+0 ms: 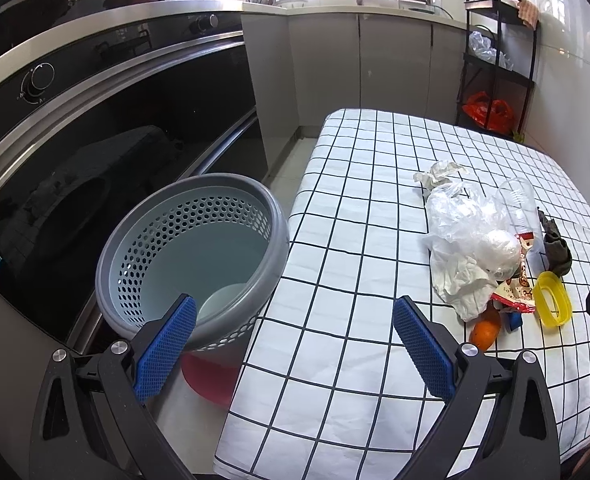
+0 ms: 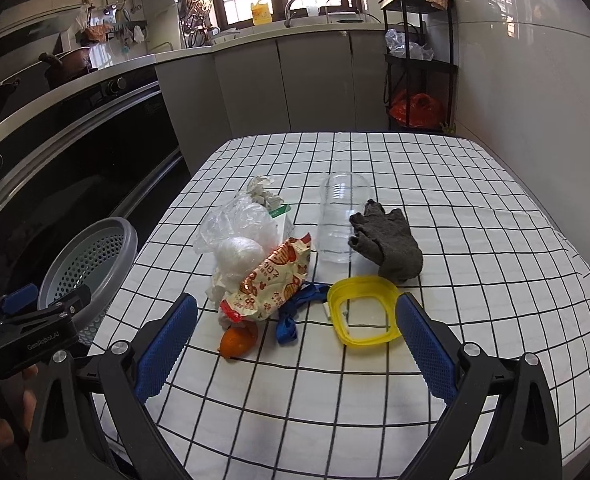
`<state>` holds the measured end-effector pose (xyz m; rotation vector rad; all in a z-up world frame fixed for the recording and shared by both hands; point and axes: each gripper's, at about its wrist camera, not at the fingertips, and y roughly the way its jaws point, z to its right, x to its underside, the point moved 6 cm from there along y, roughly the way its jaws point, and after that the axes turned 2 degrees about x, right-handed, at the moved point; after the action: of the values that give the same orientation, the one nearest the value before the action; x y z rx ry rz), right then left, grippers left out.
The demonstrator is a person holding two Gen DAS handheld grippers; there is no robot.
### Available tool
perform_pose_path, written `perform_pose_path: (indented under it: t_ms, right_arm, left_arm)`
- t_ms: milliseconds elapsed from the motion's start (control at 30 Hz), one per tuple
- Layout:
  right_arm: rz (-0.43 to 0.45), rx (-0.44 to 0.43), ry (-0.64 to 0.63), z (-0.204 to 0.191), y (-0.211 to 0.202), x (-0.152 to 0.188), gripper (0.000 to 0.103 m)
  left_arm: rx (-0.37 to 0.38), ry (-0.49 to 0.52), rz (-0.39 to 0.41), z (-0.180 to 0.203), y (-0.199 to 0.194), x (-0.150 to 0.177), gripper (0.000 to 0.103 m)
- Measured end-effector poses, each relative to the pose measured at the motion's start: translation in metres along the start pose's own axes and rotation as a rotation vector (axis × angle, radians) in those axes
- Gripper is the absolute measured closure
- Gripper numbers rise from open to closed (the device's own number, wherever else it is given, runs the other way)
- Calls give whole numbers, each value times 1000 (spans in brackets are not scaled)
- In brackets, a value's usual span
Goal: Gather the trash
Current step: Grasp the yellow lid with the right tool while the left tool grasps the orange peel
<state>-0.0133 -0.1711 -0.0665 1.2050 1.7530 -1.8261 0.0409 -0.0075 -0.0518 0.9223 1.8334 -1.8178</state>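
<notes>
A pile of trash lies on the checked tablecloth (image 2: 455,208): a clear plastic bag (image 2: 237,236), a snack wrapper (image 2: 273,280), an orange peel (image 2: 237,340), a blue scrap (image 2: 291,316), a yellow plastic ring (image 2: 365,310), a clear cup (image 2: 341,216) on its side, a grey cloth (image 2: 391,246) and crumpled paper (image 2: 263,194). A grey perforated bin (image 1: 193,256) stands on the floor left of the table, with a white item inside. My left gripper (image 1: 295,348) is open and empty over the table's left edge beside the bin. My right gripper (image 2: 295,344) is open and empty, just short of the pile.
A black oven front (image 1: 115,140) and counter run along the left. A black shelf rack (image 2: 419,60) with bags stands at the far right by the wall. A red disc (image 1: 211,380) lies on the floor under the bin.
</notes>
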Motion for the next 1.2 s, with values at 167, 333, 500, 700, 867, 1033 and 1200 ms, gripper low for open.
perform_pose_path:
  t_ms: [167, 333, 500, 700, 867, 1033, 1200]
  right_arm:
    - [-20, 7, 28, 32, -3, 6, 8]
    - [-48, 32, 40, 57, -5, 8, 8]
    - [-119, 19, 4, 65, 13, 7, 8]
    - [-221, -28, 3, 75, 51, 19, 8]
    - [-258, -52, -2, 74, 68, 25, 8]
    - [-277, -72, -30, 66, 82, 25, 8]
    - [-283, -52, -52, 62, 95, 25, 8]
  left_arm:
    - [29, -5, -20, 7, 6, -2, 6]
    - [67, 40, -47, 27, 8, -5, 6]
    - [100, 80, -17, 53, 4, -17, 6]
    - [146, 77, -19, 76, 18, -16, 6]
    - [148, 87, -51, 81, 33, -5, 6]
    - [147, 99, -47, 84, 33, -2, 6]
    - [147, 130, -66, 90, 40, 7, 6]
